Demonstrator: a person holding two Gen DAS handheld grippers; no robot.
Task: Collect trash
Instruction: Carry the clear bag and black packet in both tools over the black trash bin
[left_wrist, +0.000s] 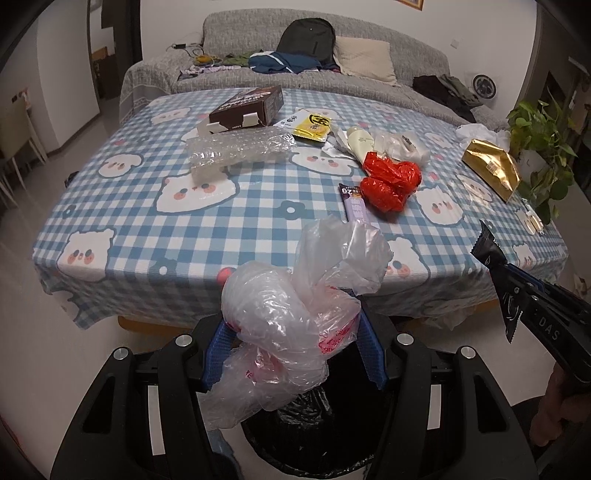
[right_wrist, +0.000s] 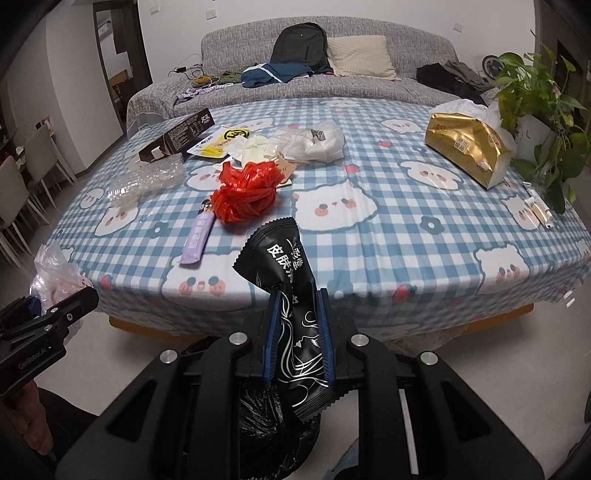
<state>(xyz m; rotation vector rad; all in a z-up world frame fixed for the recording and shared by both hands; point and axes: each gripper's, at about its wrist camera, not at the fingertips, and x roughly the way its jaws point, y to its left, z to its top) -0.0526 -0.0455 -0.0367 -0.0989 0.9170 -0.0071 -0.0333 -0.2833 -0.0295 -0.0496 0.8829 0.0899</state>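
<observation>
My left gripper (left_wrist: 293, 325) is shut on a crumpled clear plastic bag (left_wrist: 295, 306) with pink print, held off the table's near edge, above a bin lined with a black bag (left_wrist: 314, 424). My right gripper (right_wrist: 297, 317) is shut on a black wrapper (right_wrist: 291, 295) with white lettering, over the same black bin liner (right_wrist: 273, 424). The right gripper (left_wrist: 532, 299) with its wrapper shows at the right of the left wrist view. On the checked tablecloth (left_wrist: 147, 221) lie a red plastic bag (left_wrist: 391, 182), a purple wrapper (right_wrist: 197, 240), bubble wrap (left_wrist: 236, 149), a yellow packet (left_wrist: 312, 123) and a white bag (right_wrist: 317, 142).
A brown carton (left_wrist: 247, 105) lies at the table's far left. A gold tissue pack (right_wrist: 465, 147) and a potted plant (right_wrist: 532, 110) stand at the right edge. A grey sofa (left_wrist: 369, 44) with a backpack and clothes is behind the table. Chairs (right_wrist: 26, 184) stand at the left.
</observation>
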